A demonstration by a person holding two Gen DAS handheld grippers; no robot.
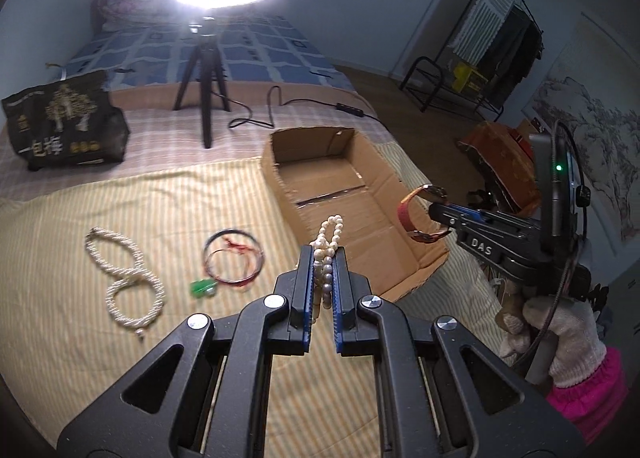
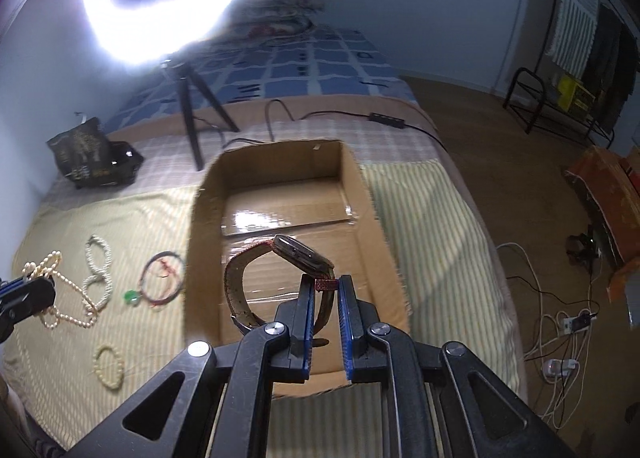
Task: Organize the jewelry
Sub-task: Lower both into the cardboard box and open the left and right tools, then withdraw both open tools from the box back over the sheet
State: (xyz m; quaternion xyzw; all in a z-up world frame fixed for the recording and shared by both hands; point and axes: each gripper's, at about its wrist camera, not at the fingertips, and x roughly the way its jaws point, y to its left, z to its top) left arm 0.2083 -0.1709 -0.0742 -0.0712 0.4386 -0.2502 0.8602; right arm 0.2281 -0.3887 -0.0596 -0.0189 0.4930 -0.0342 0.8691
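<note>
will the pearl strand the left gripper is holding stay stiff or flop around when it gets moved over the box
Likely floppy: the pearl strand droops in loose loops from the left gripper, trailing onto the bedspread. Round beads could slip between the pads. Hanging loops may snag the cardboard box rim.

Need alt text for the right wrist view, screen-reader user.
The right gripper is shut on the red strap of a dark-faced wristwatch, holding it above an open, empty brown cardboard box on a yellow striped bedspread. Left of the box lie a twisted white bead necklace, a red cord hoop and a small pale bead bracelet.
</note>
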